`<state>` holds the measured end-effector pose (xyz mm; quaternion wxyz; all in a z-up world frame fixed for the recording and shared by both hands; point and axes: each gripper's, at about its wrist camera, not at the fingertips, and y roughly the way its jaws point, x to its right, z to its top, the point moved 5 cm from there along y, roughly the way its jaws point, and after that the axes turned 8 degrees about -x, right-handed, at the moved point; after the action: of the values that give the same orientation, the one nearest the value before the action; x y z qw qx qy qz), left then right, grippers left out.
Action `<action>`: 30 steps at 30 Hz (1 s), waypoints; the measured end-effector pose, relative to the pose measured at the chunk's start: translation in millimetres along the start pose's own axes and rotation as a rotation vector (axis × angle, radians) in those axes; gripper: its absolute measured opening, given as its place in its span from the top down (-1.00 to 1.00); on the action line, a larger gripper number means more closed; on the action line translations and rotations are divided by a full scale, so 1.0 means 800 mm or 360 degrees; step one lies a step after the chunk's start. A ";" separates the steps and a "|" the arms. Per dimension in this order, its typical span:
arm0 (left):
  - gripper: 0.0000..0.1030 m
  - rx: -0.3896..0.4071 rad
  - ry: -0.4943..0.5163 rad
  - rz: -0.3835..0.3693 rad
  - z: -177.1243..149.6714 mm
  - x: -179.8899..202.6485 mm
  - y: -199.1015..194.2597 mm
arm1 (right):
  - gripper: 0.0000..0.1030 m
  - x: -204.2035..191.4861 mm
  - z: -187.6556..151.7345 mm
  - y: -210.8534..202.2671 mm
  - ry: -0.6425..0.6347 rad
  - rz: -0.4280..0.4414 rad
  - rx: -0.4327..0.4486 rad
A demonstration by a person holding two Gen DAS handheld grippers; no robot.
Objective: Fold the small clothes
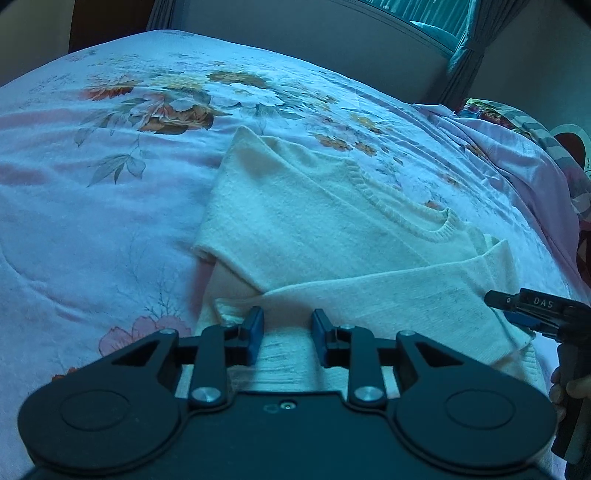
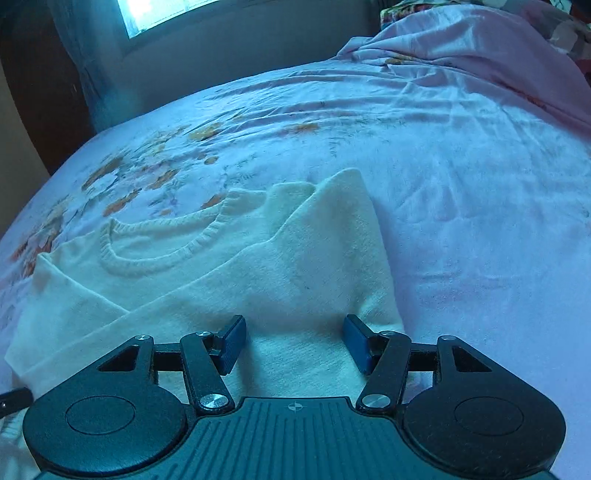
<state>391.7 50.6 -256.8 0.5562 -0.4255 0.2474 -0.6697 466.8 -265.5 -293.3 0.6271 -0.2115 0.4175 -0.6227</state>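
Surface: bed covered by a pale pink floral sheet (image 1: 110, 206), printed with orange-brown blooms and grey-green leaves toward the far side; shallow wrinkles run across it. A bunched pink cover (image 2: 480, 48) is heaped at the far right end of the bed. Behind the bed a plain wall; a bright window (image 2: 147, 14) sits high up with a grey-teal curtain (image 1: 461, 48) beside it. Light is dim and blue-tinted throughout.

Task item: a cream knit sweater (image 1: 314, 221) lies on the sheet, neck end away from both cameras. Ribbed round collar (image 2: 155, 251) faces up. Both sides are turned inward over the body, meeting in diagonal folded edges; one ribbed cuff or hem shows at the near left in the left wrist view. Fabric looks soft, fine-knit, lightly creased.

Left gripper (image 1: 288, 332): jaws set to a narrow gap, hovering over the near edge of the sweater; no fabric visibly pinched between the blue pads, though contact beneath them is hard to judge.

Right gripper (image 2: 291, 341): jaws about half spread above the sweater's near right part, nothing between the pads. Its tip also shows at the right edge of the left wrist view, with part of a hand (image 1: 569, 391) below it.
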 end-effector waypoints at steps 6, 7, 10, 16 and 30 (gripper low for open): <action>0.40 -0.0006 0.0034 -0.0005 -0.011 0.004 -0.015 | -0.14 -0.012 -0.009 -0.041 0.0076 0.0154 0.0026; 0.39 -0.0006 0.0055 0.0001 -0.015 0.006 -0.015 | -0.14 -0.017 -0.017 -0.043 0.0020 0.0109 0.0023; 0.39 -0.0010 0.0077 0.0023 -0.024 0.006 -0.019 | -0.14 -0.025 -0.042 -0.034 -0.0123 -0.0012 -0.0030; 0.35 -0.0040 0.0079 0.0010 -0.038 0.007 -0.035 | -0.14 -0.048 -0.068 -0.075 -0.0178 0.0049 -0.0011; 0.28 -0.0135 0.0190 0.0037 -0.106 0.023 -0.076 | -0.14 -0.063 -0.178 -0.132 -0.0249 0.0087 -0.0147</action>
<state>287.4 37.1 -246.1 0.5297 -0.4050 0.3131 -0.6763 297.0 -195.0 -277.6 0.6641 -0.2767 0.4011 -0.5670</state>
